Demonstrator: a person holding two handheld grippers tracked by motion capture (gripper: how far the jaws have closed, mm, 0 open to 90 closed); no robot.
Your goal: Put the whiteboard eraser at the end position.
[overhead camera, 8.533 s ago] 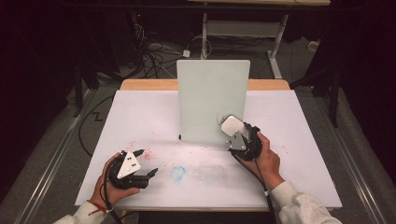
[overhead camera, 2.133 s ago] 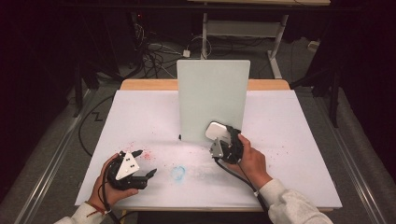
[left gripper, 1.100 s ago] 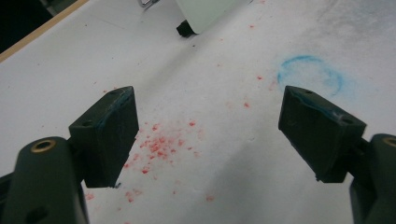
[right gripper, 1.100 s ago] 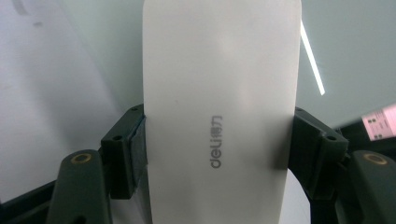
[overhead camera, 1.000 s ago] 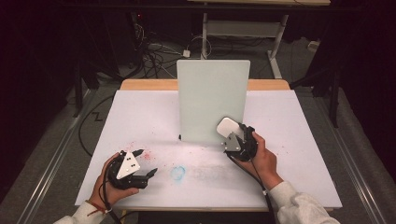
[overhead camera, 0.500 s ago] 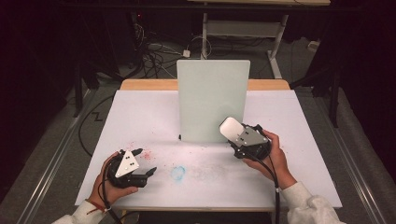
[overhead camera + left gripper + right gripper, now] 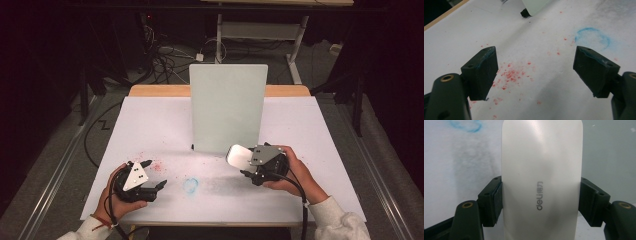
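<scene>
Upright pale board [image 7: 227, 107] standing mid-table, blocking the way straight back, open white tabletop [image 7: 150, 125] on both its sides, bare surface between the two grippers, eraser-holding right gripper [image 7: 243, 163] just before the board's foot.

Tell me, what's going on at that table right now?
Right gripper shut on white eraser, near the blue ring mark. Left gripper open, resting on table. Upright white board stands just behind.

Tongs: two, left tongs [image 7: 154, 174] and right tongs [image 7: 243, 161]
White eraser [image 7: 238, 155]: one
Upright white board [image 7: 227, 107]: one
Blue ring mark [image 7: 190, 185]: one
</scene>
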